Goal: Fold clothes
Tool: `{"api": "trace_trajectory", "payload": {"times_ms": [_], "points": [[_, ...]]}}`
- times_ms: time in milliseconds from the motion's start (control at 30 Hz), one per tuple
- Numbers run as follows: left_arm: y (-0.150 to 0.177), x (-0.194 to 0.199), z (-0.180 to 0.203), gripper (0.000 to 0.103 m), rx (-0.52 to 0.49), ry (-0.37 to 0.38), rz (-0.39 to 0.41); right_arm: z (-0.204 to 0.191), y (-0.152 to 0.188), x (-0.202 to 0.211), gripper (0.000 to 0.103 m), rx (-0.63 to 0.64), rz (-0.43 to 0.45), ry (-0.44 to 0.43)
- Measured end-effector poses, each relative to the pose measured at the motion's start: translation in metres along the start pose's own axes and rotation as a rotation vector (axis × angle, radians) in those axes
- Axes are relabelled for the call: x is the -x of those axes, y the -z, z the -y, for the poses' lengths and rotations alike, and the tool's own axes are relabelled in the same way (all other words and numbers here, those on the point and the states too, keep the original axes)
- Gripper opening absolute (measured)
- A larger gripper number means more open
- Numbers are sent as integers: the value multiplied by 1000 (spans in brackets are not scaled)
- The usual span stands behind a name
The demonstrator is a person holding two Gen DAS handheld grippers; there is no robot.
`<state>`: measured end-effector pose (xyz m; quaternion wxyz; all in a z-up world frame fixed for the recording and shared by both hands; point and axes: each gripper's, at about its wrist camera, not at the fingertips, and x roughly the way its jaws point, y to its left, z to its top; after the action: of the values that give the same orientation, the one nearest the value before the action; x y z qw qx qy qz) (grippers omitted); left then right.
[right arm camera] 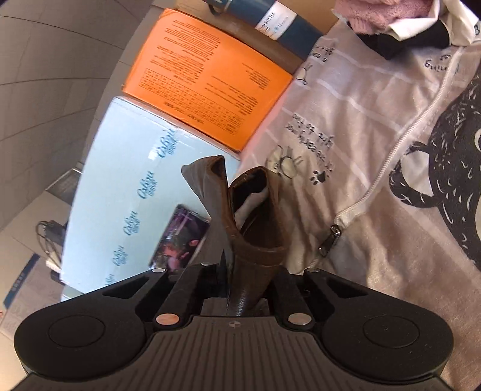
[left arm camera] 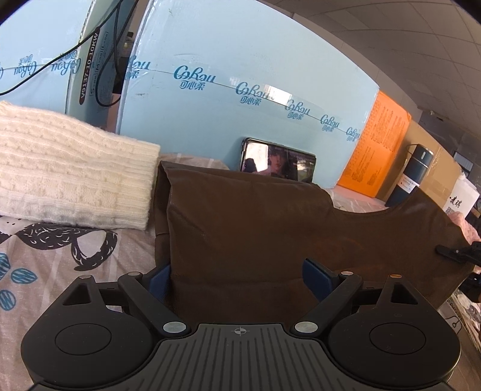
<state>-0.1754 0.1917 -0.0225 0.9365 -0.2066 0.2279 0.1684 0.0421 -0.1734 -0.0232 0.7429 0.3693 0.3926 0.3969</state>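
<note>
A brown garment (left arm camera: 270, 219) hangs spread out over the patterned bed cover (left arm camera: 60, 255). My left gripper (left arm camera: 237, 270) stands open, its blue pads (left arm camera: 317, 275) wide apart, with the lower part of the cloth lying between them. The left pad is partly hidden behind the cloth's folded left edge. At the far right of the left wrist view, my right gripper (left arm camera: 451, 252) pinches the garment's right edge. In the right wrist view the right gripper (right arm camera: 240, 270) is shut on a bunched part of the brown garment (right arm camera: 255, 210), which rises from between its fingers.
A folded white knitted sweater (left arm camera: 75, 174) lies to the left. A phone (left arm camera: 276, 162) leans on a light blue box (left arm camera: 240, 90), beside an orange box (left arm camera: 381, 150) and a dark bottle (left arm camera: 409, 177). Pink clothing (right arm camera: 375, 15) lies further along the cover (right arm camera: 360, 150).
</note>
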Motion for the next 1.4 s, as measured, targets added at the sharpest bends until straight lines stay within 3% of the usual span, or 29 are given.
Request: {"api": "trace_trajectory", "payload": {"times_ms": [167,233,333,400,467,567,667,733,767,967,1067,1133,1200,1333,1400], "points": [[5,-2,17,92,-51,91,-25,-2,-2,29,5,15,32,-29],[8,-2,28,92,-70,175,-31,5,-2,45,4,-4,53,-15],[16,-2,48,92,-110,364,-67,14,-6,79,4,6,142,32],[22,-1,64,92,-185,410,-82,21,-11,97,4,20,212,91],[25,1,75,92,-268,353,-73,32,-18,108,4,18,259,159],[20,1,74,92,-285,220,-39,45,-24,112,5,10,294,228],[5,0,69,92,-312,88,25,49,-25,113,18,-4,306,224],[-6,-6,69,92,-353,1,74,51,-25,113,38,-14,314,222],[-13,-14,69,92,-362,-37,86,52,-25,114,41,-19,318,221],[-30,-66,60,92,-358,-103,37,59,-27,115,46,-47,342,213],[-31,-84,59,92,-370,-132,-22,62,-28,116,37,-62,353,210],[-30,-88,60,93,-370,-140,-46,61,-28,114,21,-54,346,204],[-29,-78,61,92,-365,-144,-13,57,-28,112,9,-37,340,191],[-30,-51,64,94,-292,-62,5,35,-26,113,6,25,354,148],[-27,-47,71,99,-324,-37,2,19,-24,114,6,68,359,116]]}}
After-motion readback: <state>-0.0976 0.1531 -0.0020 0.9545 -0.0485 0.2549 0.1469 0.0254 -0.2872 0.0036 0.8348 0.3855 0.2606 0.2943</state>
